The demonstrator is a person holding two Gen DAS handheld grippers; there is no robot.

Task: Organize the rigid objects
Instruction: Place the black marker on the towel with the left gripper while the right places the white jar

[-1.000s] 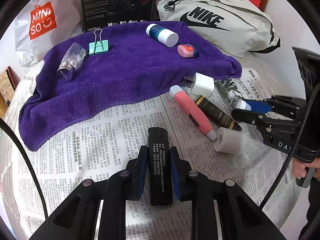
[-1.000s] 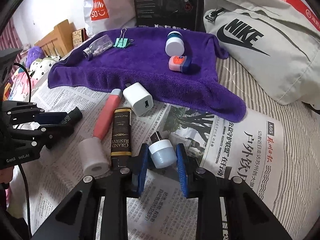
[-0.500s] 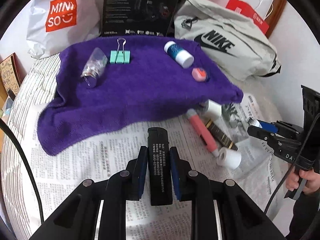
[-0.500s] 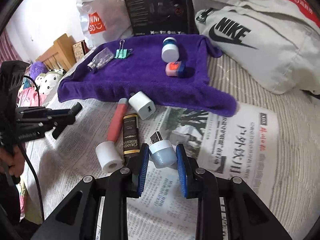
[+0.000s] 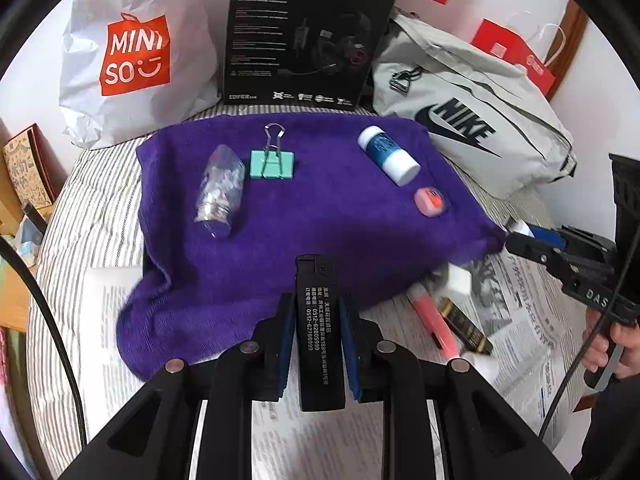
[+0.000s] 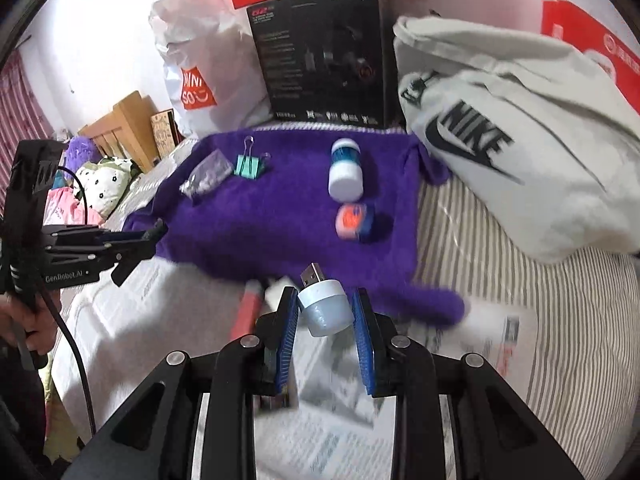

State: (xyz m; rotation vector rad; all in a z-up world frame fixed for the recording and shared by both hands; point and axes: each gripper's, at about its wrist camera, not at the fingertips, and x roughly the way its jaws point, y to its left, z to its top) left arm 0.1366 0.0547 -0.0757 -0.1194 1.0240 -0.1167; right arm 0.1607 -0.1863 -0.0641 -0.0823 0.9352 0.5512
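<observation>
My left gripper (image 5: 316, 312) is shut on a black lighter (image 5: 318, 328) with white print, held above the near edge of the purple towel (image 5: 320, 216). My right gripper (image 6: 325, 308) is shut on a small white USB lamp (image 6: 325, 306), held above the towel's (image 6: 280, 220) near edge. On the towel lie a clear bottle (image 5: 220, 192), a teal binder clip (image 5: 272, 162), a blue and white tube (image 5: 387, 155) and a pink eraser (image 5: 430, 201). A pink pen (image 5: 434, 324), a dark tube (image 5: 464, 326) and a white charger (image 5: 458, 280) lie on the newspaper.
A Miniso bag (image 5: 132, 52), a black box (image 5: 304, 36) and a grey Nike bag (image 5: 472, 120) stand behind the towel. Newspaper (image 5: 520, 320) covers the striped bed. Each gripper shows in the other's view: the right gripper (image 5: 560, 256), the left gripper (image 6: 100, 244).
Both grippers have lifted off the newspaper and moved toward the towel, each still holding its object. The towel now looks closer in both views.
</observation>
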